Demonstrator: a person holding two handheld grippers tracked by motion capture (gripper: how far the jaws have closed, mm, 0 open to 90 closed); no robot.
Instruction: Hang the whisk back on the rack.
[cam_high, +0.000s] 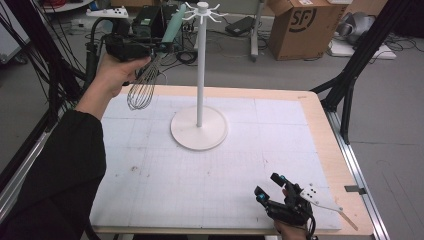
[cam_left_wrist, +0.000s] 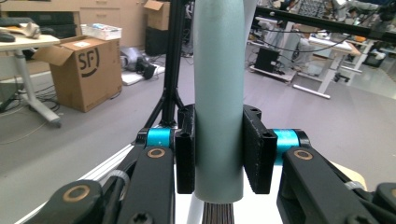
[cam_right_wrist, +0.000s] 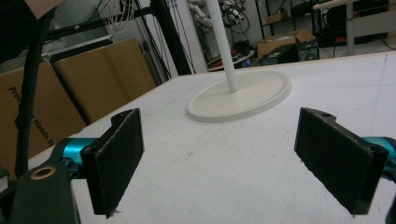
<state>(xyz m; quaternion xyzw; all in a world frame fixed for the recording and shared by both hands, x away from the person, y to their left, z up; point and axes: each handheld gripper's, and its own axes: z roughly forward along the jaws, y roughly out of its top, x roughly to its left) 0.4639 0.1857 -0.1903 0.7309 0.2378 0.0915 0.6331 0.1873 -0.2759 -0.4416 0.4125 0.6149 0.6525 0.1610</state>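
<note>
A white hook stand (cam_high: 200, 75) rises from a round base (cam_high: 199, 131) on the white mat, with small hooks (cam_high: 202, 12) at its top. My left gripper (cam_high: 162, 46) is held up at the far left, shut on the grey-green handle (cam_left_wrist: 218, 98) of a wire whisk (cam_high: 142, 89). The whisk's wires hang down and left, and its handle tip (cam_high: 176, 22) points toward the hooks. My right gripper (cam_high: 270, 186) rests low at the mat's near right, open, nothing between its pads (cam_right_wrist: 116, 154). Ahead of it are the stand's pole (cam_right_wrist: 223, 44) and base (cam_right_wrist: 240, 95).
The white gridded mat (cam_high: 210, 170) covers a wooden table (cam_high: 330, 145). Black frame legs (cam_high: 350, 85) stand at the right and cables (cam_high: 30, 60) hang at the left. A cardboard box (cam_high: 300, 27) sits on the floor beyond.
</note>
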